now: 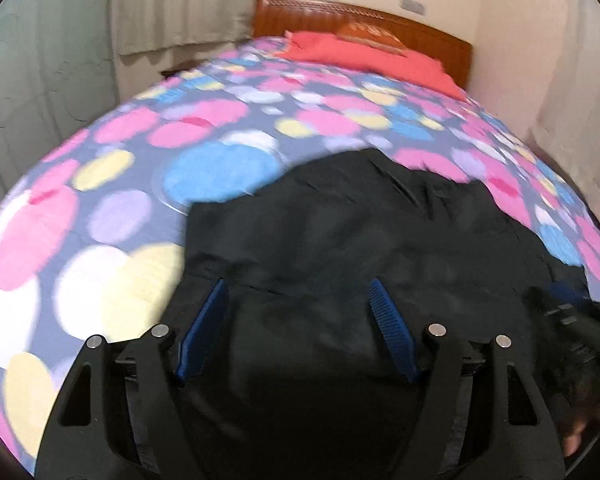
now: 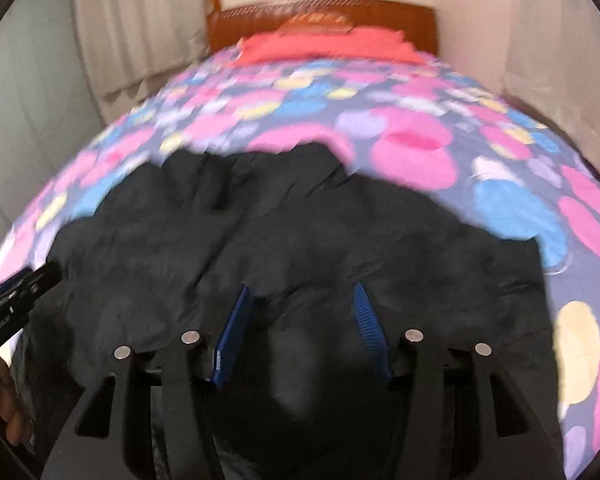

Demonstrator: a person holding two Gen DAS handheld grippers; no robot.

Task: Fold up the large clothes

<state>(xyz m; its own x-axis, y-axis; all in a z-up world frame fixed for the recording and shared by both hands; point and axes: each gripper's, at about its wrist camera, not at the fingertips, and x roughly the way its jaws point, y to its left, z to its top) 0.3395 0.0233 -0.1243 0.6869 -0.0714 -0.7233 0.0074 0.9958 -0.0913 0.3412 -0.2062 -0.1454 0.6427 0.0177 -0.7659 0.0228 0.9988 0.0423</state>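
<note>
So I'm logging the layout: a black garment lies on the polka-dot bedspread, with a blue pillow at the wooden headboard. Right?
Not quite: the pillow is red, not blue, as the left wrist view shows. The black garment does lie on the polka-dot bedspread, below the wooden headboard.

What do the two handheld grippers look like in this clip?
Both are matte black. The left gripper and the right gripper each carry two ribbed blue pads on angular black link arms with triangular cut-outs, joined by round silver pins. The left's body shows small white lettering, unreadable.
</note>
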